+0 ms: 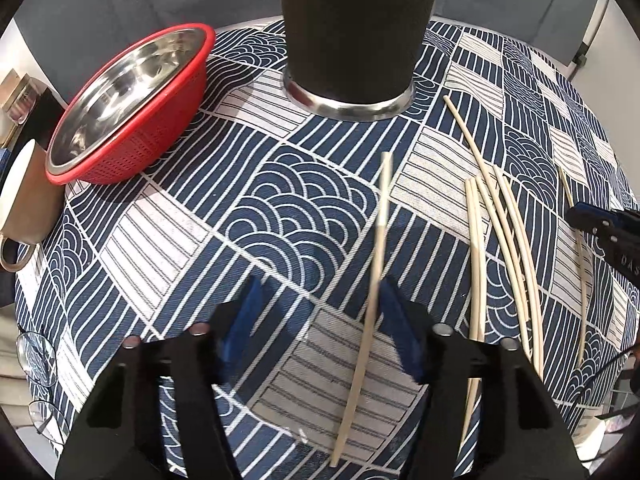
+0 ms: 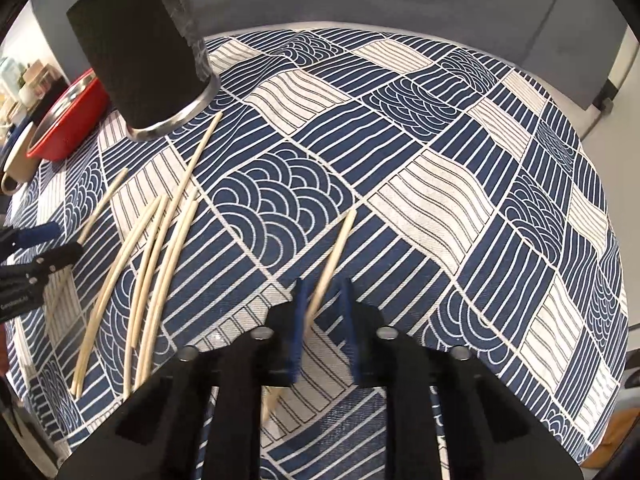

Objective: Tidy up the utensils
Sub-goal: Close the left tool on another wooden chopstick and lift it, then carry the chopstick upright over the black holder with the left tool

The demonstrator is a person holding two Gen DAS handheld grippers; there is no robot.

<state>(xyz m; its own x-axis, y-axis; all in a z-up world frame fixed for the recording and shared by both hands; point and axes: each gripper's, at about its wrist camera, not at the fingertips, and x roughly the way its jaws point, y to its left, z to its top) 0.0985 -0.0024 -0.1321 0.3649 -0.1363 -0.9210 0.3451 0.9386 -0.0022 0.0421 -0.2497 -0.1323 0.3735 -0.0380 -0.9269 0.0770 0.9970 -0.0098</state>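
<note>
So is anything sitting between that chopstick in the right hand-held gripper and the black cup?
Nothing tall: between the chopstick and the black cup there is only patterned tablecloth and loose chopsticks lying flat.

black holder (image 1: 352,28) top cut off | chopstick (image 2: 330,262) blurred (lower end hidden)

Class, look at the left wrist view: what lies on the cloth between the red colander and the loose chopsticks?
The black holder stands farther back; between red colander and loose chopsticks is patterned tablecloth and one blurred chopstick.
</note>
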